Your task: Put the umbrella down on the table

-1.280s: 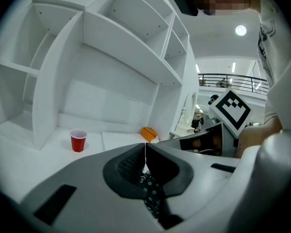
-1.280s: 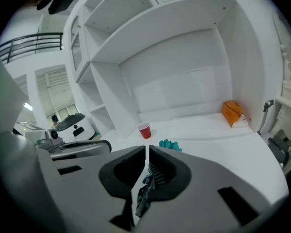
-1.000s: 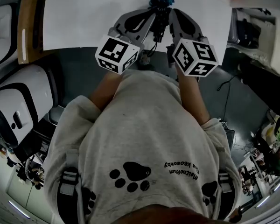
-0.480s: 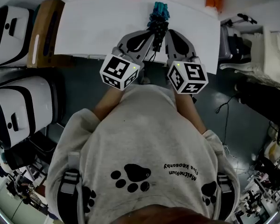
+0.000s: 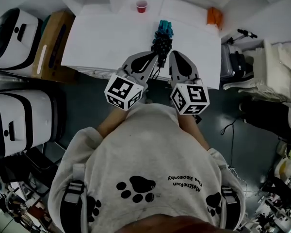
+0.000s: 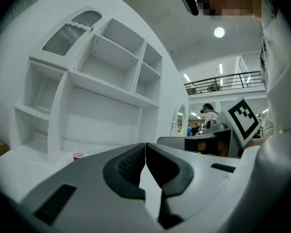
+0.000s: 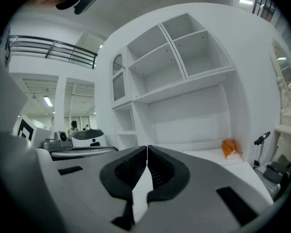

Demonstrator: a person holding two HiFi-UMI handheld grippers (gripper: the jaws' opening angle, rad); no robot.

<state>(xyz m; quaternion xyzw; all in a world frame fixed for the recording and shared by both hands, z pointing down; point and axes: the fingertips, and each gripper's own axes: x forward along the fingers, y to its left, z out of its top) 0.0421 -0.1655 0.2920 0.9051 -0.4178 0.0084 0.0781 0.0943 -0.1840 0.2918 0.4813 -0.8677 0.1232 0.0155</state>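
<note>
The dark folded umbrella with a teal end (image 5: pixel 162 39) lies on the white rectangular table (image 5: pixel 106 38), near its front edge and just beyond the tips of the 2 grippers. The left gripper (image 6: pixel 145 154) has its jaws pressed together with nothing between them, and so does the right gripper (image 7: pixel 147 157). By this the umbrella looks set down and let go. Little seems left but drawing both grippers clear.

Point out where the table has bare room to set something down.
The widest bare stretch is the left half of the table, bordered by the red cup, the umbrella and the left edge. A narrower strip lies between the umbrella and the orange object. Crowded only around the umbrella.
</note>
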